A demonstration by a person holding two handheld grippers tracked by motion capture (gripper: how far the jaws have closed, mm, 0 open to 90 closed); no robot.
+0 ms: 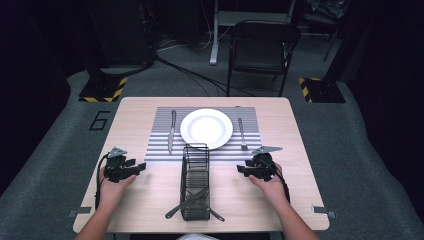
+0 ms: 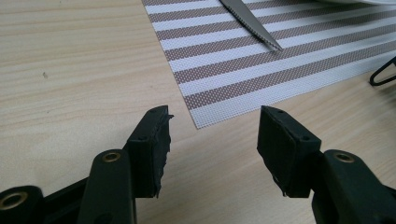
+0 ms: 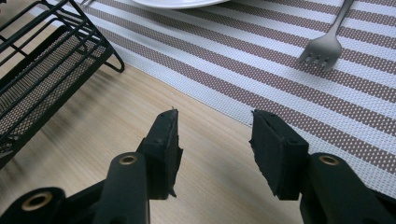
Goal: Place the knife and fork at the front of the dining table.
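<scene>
High view: I rest both grippers, left (image 1: 141,166) and right (image 1: 241,169), spread and empty; setting looks done. Next, probably cutlery (image 1: 192,201) in the rack (image 1: 195,165) at six o'clock.

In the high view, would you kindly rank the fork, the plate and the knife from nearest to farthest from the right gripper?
Measured from the right gripper, which rests open on the table:
1. Fork, on the placemat's right side, just beyond the gripper.
2. Plate, at the placemat's centre, further left.
3. Knife, on the placemat's left side, beyond the plate.
</scene>
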